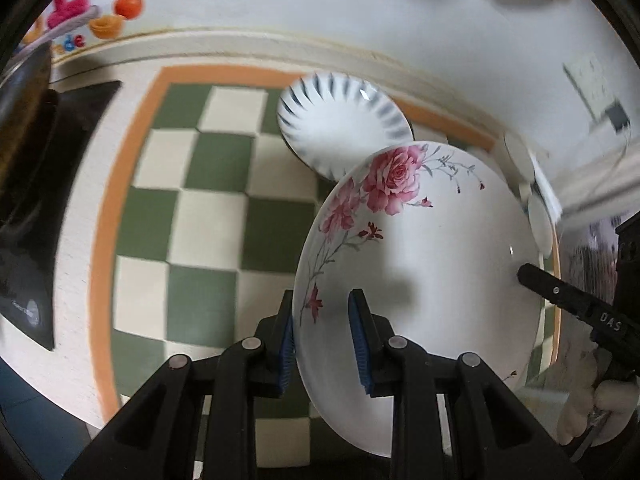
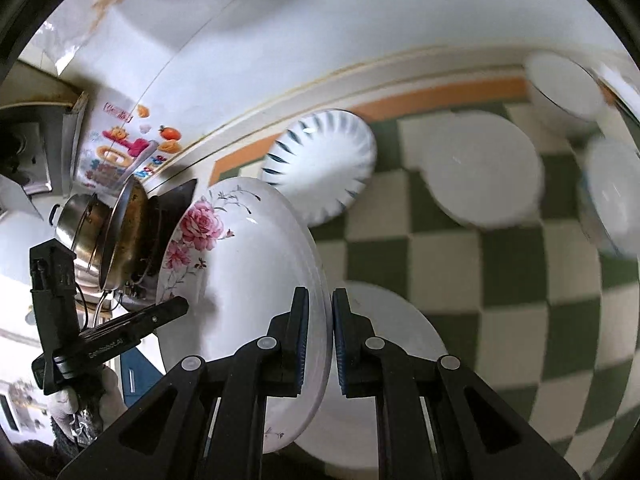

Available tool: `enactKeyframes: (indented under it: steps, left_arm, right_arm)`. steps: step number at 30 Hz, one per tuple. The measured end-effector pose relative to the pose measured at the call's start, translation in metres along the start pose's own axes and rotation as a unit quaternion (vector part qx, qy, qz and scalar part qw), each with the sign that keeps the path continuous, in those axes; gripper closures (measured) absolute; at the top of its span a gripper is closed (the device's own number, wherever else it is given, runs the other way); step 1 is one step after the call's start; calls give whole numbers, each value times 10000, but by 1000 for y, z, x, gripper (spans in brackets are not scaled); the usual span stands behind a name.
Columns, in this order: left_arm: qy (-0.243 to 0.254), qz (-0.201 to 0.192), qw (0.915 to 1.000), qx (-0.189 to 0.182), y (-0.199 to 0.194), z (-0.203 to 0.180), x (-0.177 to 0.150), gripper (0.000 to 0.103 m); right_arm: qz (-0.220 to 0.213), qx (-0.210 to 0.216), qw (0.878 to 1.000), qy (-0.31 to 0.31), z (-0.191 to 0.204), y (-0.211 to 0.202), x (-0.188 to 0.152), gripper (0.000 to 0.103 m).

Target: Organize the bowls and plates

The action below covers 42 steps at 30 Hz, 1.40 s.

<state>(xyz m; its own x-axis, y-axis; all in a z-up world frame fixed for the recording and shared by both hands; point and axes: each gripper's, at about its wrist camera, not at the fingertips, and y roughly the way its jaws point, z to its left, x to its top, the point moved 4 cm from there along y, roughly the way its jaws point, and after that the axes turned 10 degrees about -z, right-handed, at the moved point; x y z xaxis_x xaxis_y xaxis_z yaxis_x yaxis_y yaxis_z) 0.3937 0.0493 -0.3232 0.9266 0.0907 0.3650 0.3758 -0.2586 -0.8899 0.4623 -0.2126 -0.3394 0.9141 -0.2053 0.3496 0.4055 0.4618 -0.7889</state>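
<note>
1. The rose plate point(image 1: 420, 280), white with pink roses along one edge, is held tilted on edge above the checked cloth point(image 1: 208, 216), between the two grippers; in the right wrist view the same plate point(image 2: 248, 280) shows its rim end-on.
2. The left gripper point(image 1: 322, 344) straddles the plate's near rim, one blue pad on the back face and one on the inner face; the jaws pinch the rim between them.
3. The right gripper point(image 2: 320, 340) grips the opposite rim the same way, its jaws drawn narrow with the plate's edge pinched between the blue pads. From the left wrist view, one of its black fingers point(image 1: 560, 292) lies against the plate's far side.
4. Just behind the rose plate stands a fluted dish point(image 1: 344, 124) with dark blue strokes round its rim, resting on the cloth close to the orange border; the rose plate's upper edge overlaps it in both views point(image 2: 320, 164).
5. Farther right on the cloth sit plain white pieces: a white plate point(image 2: 484, 172) lying flat, another white plate point(image 2: 384, 340) below the right gripper, a white bowl point(image 2: 564, 88) near the wall, and a second bowl point(image 2: 616, 196) at the frame's edge, blurred.
6. On the left, a steel pot point(image 2: 84, 224) and a worn pan point(image 2: 128, 232) stand on a dark cooktop point(image 1: 44, 184) beside the cloth.
7. A colourful fruit sticker point(image 1: 100, 12) is on the white wall behind.
</note>
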Motion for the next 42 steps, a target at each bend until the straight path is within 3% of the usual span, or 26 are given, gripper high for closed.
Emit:
enactKeyframes:
  steps: [9,16,30,42]
  left_arm:
    - [256,698,9971,168,50,-13,-41,80]
    - [421,838,9948,405,63,-19,-52,80]
    - [671,970,9894,844,74,-25,-58,78]
    - [534,1109,9891,812,86,-23,-72,79]
  right_arm:
    - [264,-248,9985,414,-57,11,-50,89]
    - [553,-322,9967,497,-76,33,-72,89]
    - [962,-484,9933,410,-76,52,-84,89]
    - [1251,-802,9880,413,-67,55,-76,86]
